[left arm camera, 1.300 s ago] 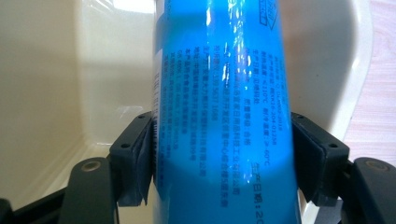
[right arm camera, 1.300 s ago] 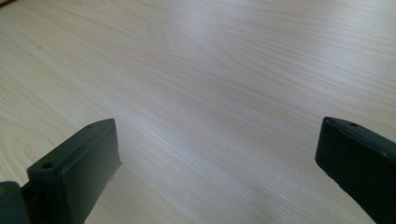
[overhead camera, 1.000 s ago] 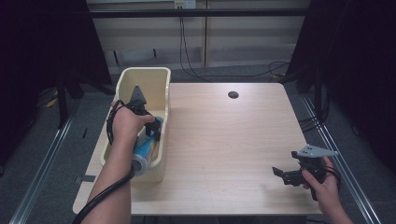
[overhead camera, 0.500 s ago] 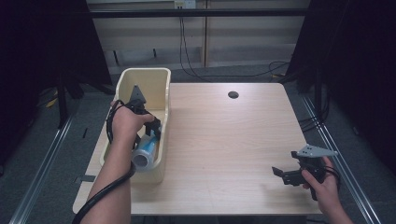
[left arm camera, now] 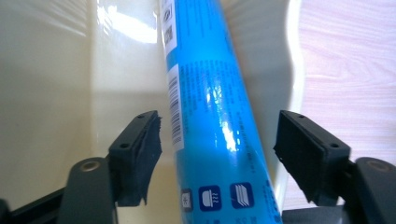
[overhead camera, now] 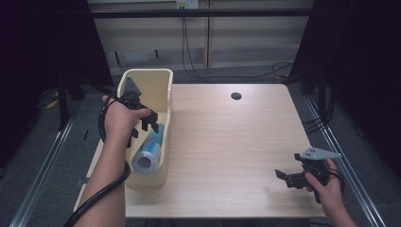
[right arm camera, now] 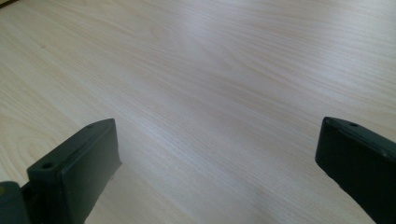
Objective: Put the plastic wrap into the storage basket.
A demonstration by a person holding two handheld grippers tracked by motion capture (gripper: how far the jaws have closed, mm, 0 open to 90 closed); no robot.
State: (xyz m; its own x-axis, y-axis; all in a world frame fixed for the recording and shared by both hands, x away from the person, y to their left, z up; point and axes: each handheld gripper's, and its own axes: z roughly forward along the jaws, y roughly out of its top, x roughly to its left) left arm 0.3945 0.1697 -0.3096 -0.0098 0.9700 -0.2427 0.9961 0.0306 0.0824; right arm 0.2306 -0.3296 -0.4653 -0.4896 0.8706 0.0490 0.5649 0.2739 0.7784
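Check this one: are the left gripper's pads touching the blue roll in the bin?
Apart. In the left gripper view the blue roll lies between the left gripper's just-opened jaws, bin wall visible either side.

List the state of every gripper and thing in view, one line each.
Left gripper: jaws just opened, astride the roll, pads clear of it.
Right gripper: open, empty, over the table.
Blue plastic-wrapped roll: lying lengthwise in the bin, released.
Cream plastic bin: upright on the light wooden table.

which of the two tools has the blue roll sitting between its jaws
The left tool, over the cream bin. Its jaws straddle the blue roll without touching; the right tool has bare table between its jaws.
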